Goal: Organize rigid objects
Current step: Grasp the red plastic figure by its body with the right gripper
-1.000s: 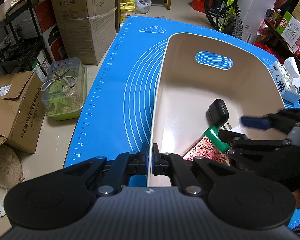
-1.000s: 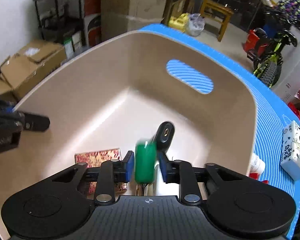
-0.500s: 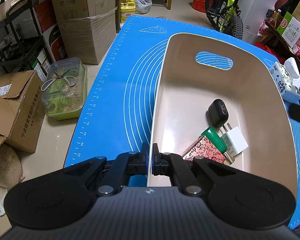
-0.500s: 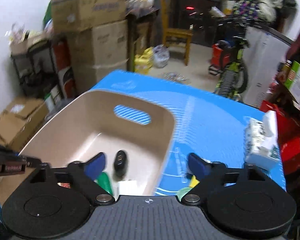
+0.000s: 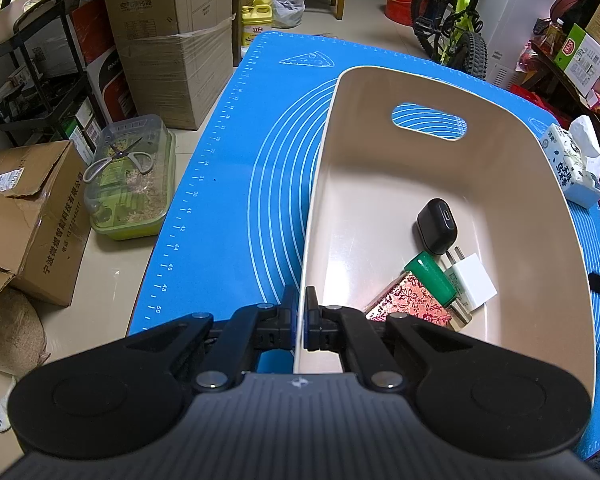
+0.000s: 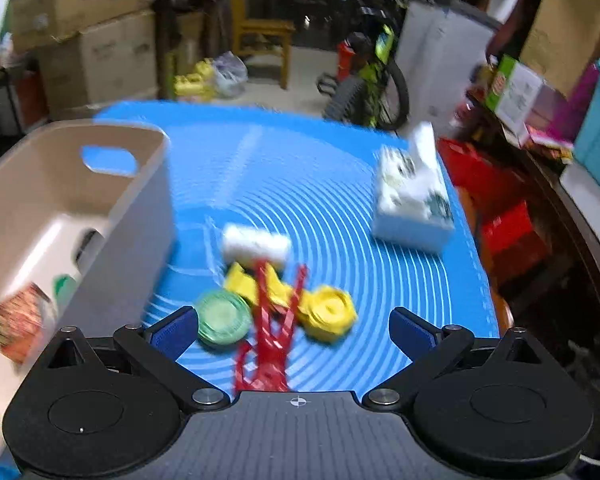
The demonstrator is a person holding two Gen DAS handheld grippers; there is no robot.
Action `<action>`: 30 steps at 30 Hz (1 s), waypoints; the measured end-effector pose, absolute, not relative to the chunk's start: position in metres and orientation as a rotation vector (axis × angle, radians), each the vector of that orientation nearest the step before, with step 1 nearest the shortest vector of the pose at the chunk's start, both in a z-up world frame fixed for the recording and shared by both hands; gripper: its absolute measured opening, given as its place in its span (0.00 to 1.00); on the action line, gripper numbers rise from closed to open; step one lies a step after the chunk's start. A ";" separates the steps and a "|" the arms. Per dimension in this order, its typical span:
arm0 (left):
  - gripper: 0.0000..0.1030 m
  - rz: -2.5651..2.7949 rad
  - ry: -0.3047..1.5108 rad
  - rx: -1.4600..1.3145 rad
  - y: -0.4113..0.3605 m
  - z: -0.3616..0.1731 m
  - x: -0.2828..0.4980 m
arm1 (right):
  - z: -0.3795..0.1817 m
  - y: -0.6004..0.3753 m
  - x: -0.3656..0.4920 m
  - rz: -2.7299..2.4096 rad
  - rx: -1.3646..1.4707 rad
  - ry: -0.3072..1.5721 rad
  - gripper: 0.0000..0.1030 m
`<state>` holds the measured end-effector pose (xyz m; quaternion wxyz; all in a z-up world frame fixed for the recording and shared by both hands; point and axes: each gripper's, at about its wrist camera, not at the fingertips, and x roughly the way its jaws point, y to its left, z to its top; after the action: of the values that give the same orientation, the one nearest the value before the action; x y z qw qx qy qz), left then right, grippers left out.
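A: Left gripper (image 5: 299,322) is clamped on the near-left rim of the bin (image 5: 324,184); wall pinched between the pads, no gap.

B: Bin contents?

A: We see a black case (image 5: 437,226), green cylinder (image 5: 432,278), white plug (image 5: 471,283) and red patterned box (image 5: 410,300), all bunched at the near end, touching.

B: Right gripper?

A: Right gripper (image 6: 296,330) is spread wide, holding nothing, above the mat (image 6: 324,184) just right of the bin. Between its pads lie a green disc (image 6: 222,318), yellow disc (image 6: 330,312), red strips (image 6: 272,332), and a white block (image 6: 256,242) farther off (view blurred, so we can't tell more). Tissue pack (image 6: 414,196) sits far right.
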<state>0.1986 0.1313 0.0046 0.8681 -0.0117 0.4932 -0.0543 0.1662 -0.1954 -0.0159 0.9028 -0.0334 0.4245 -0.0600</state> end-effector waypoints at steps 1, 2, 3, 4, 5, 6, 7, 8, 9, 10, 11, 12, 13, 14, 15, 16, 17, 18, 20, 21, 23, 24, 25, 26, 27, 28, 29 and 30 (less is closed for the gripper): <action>0.05 -0.114 1.032 -0.025 0.131 0.005 0.199 | -0.022 -0.197 0.167 -0.127 -0.070 0.893 0.98; 0.05 -0.113 1.032 -0.025 0.132 0.005 0.199 | -0.028 -0.197 0.167 -0.133 -0.075 0.907 0.97; 0.05 -0.113 1.032 -0.025 0.132 0.005 0.199 | -0.033 -0.197 0.167 -0.138 -0.082 0.917 0.97; 0.05 -0.113 1.032 -0.025 0.132 0.005 0.199 | -0.038 -0.198 0.169 -0.143 -0.091 0.927 0.96; 0.05 -0.113 1.032 -0.024 0.132 0.005 0.199 | -0.042 -0.200 0.171 -0.144 -0.095 0.932 0.92; 0.05 -0.114 1.032 -0.024 0.132 0.005 0.199 | -0.045 -0.200 0.172 -0.144 -0.096 0.936 0.89; 0.05 -0.114 1.032 -0.025 0.132 0.005 0.199 | -0.048 -0.201 0.174 -0.141 -0.092 0.941 0.88; 0.05 -0.114 1.032 -0.025 0.132 0.004 0.199 | -0.048 -0.201 0.175 -0.140 -0.085 0.940 0.86; 0.05 -0.114 1.032 -0.025 0.132 0.005 0.199 | -0.049 -0.202 0.176 -0.136 -0.077 0.938 0.85; 0.05 -0.114 1.032 -0.025 0.132 0.005 0.199 | -0.051 -0.202 0.177 -0.133 -0.071 0.938 0.84; 0.05 -0.113 1.032 -0.024 0.132 0.005 0.199 | -0.052 -0.202 0.177 -0.133 -0.067 0.935 0.81; 0.05 -0.114 1.032 -0.024 0.132 0.005 0.199 | -0.053 -0.201 0.179 -0.132 -0.065 0.933 0.79; 0.05 -0.113 1.032 -0.025 0.132 0.005 0.199 | -0.054 -0.201 0.181 -0.131 -0.063 0.935 0.78; 0.05 -0.113 1.032 -0.025 0.132 0.005 0.199 | -0.057 -0.200 0.183 -0.130 -0.064 0.938 0.75; 0.05 -0.113 1.032 -0.025 0.132 0.005 0.199 | -0.059 -0.199 0.184 -0.132 -0.066 0.942 0.72; 0.05 -0.113 1.032 -0.025 0.132 0.005 0.199 | -0.061 -0.198 0.186 -0.132 -0.064 0.947 0.71; 0.05 -0.113 1.032 -0.024 0.132 0.005 0.199 | -0.064 -0.198 0.188 -0.131 -0.059 0.950 0.69; 0.05 -0.113 1.032 -0.024 0.132 0.005 0.199 | -0.065 -0.197 0.190 -0.130 -0.054 0.954 0.67; 0.05 -0.113 1.032 -0.023 0.132 0.005 0.199 | -0.070 -0.196 0.194 -0.124 -0.045 0.963 0.61; 0.05 -0.113 1.032 -0.023 0.132 0.005 0.199 | -0.072 -0.195 0.195 -0.123 -0.041 0.961 0.56; 0.05 -0.113 1.031 -0.021 0.133 0.005 0.199 | -0.073 -0.191 0.197 -0.108 -0.038 0.956 0.49; 0.05 -0.113 1.031 -0.021 0.134 0.005 0.199 | -0.073 -0.189 0.198 -0.100 -0.037 0.955 0.44; 0.05 -0.113 1.031 -0.021 0.134 0.005 0.199 | -0.073 -0.186 0.198 -0.101 -0.044 0.953 0.42; 0.05 -0.113 1.031 -0.022 0.134 0.005 0.199 | -0.074 -0.184 0.198 -0.104 -0.049 0.951 0.37; 0.05 -0.113 1.031 -0.022 0.134 0.005 0.199 | -0.073 -0.184 0.198 -0.107 -0.051 0.950 0.37; 0.05 -0.113 1.031 -0.022 0.134 0.005 0.199 | -0.073 -0.184 0.198 -0.107 -0.048 0.951 0.37; 0.05 -0.112 1.031 -0.021 0.134 0.005 0.199 | -0.072 -0.185 0.198 -0.104 -0.038 0.955 0.37; 0.05 -0.112 1.031 -0.021 0.134 0.005 0.199 | -0.072 -0.186 0.197 -0.104 -0.029 0.957 0.37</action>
<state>0.1986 0.1341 0.0051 0.8685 -0.0098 0.4927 -0.0536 0.1971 -0.1861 -0.0716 0.8864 -0.0138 0.4601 -0.0498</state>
